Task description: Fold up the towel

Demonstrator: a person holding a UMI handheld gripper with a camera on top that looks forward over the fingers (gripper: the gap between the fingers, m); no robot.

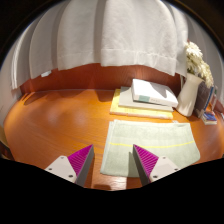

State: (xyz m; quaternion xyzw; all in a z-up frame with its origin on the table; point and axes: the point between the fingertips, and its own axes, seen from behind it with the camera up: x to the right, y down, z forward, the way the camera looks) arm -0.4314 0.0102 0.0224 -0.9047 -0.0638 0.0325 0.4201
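A pale green towel (150, 145) with a thin yellow stripe lies flat on the wooden table (55, 125), just ahead of my fingers and reaching to their right. My gripper (113, 160) is open, its two magenta pads wide apart, and holds nothing. The towel's near left corner lies between the fingers, below them. The right finger (147, 160) hangs over the towel's near edge; the left finger (80, 160) is over bare wood.
Beyond the towel lie stacked folded cloths, a yellow one (135, 108) under a white and grey one (152, 93). A white vase with pale flowers (192, 80) stands at the far right. A white curtain (110, 35) hangs behind the table.
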